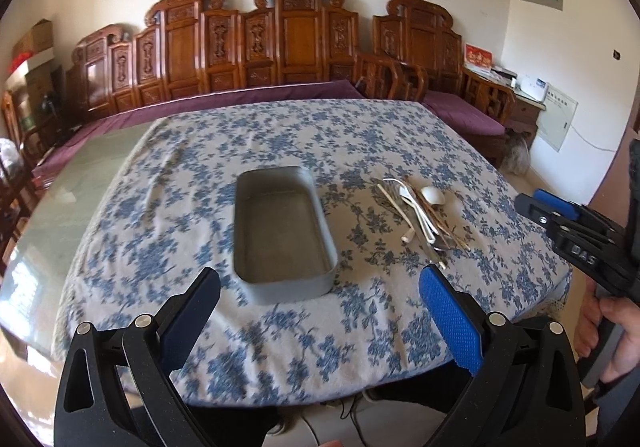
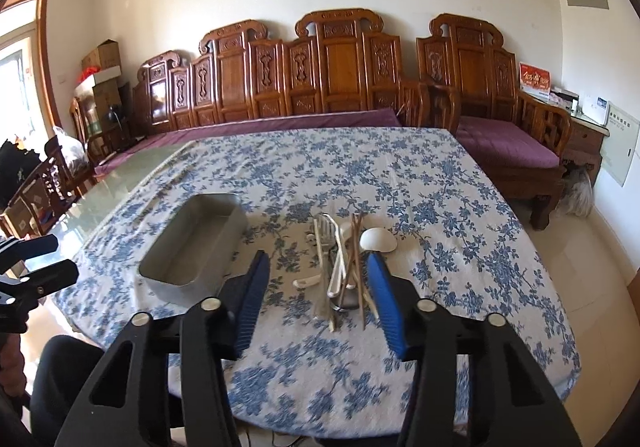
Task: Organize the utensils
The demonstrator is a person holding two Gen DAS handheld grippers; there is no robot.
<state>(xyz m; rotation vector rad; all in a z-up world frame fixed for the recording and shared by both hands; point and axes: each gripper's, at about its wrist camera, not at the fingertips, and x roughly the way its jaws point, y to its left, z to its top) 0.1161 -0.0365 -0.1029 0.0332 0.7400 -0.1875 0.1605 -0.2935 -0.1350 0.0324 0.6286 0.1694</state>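
A grey metal tray [image 1: 329, 247] [image 2: 160, 267], empty inside, lies on the blue-flowered tablecloth [image 1: 280, 135] [image 2: 400, 175]. To its right is a pile of utensils [image 1: 420, 215] [image 2: 344, 267]: a fork, metal spoons, wooden chopsticks and a white ceramic spoon [image 2: 378, 239]. My left gripper [image 1: 320, 287] hovers open in front of the tray's near end, nothing between its fingers. My right gripper [image 2: 316, 271] is open above the table's near side, its fingers framing the pile from above without touching it. In the left wrist view, the right gripper [image 1: 536, 203] shows at the right edge, held by a hand [image 1: 616, 331].
A carved wooden bench with purple cushions [image 2: 504, 151] runs behind the table. A bare glass strip of tabletop [image 1: 80, 175] lies left of the cloth. Chairs and boxes [image 2: 100, 87] stand at the far left. Cables hang under the table's near edge [image 1: 348, 411].
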